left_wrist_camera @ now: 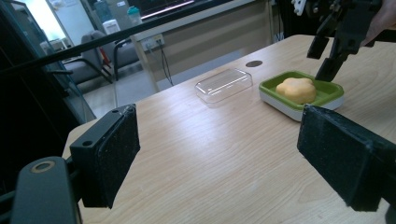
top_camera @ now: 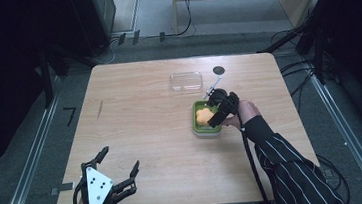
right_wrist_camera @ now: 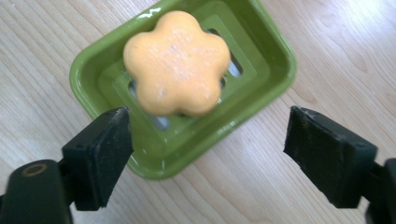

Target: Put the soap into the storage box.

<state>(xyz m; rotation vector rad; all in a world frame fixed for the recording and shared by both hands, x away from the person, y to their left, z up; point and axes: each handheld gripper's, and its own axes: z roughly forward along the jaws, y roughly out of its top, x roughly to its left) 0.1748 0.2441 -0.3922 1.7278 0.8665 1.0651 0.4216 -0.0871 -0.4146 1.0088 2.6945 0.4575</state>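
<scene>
The right gripper (top_camera: 213, 113) hung over the green soap dish (right_wrist_camera: 275, 56), jaws spread, apparently clear of the orange flower-shaped soap (right_wrist_camera: 176, 63) inside. The left gripper (top_camera: 122, 163) rested spread at the table's (top_camera: 141, 131) near-left edge.

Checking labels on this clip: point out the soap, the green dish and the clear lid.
orange soap (right_wrist_camera: 176, 63), right gripper view, middle of its top face
green dish (right_wrist_camera: 275, 58), right gripper view, bare rim
clear lid (left_wrist_camera: 224, 85), left gripper view, top face
</scene>
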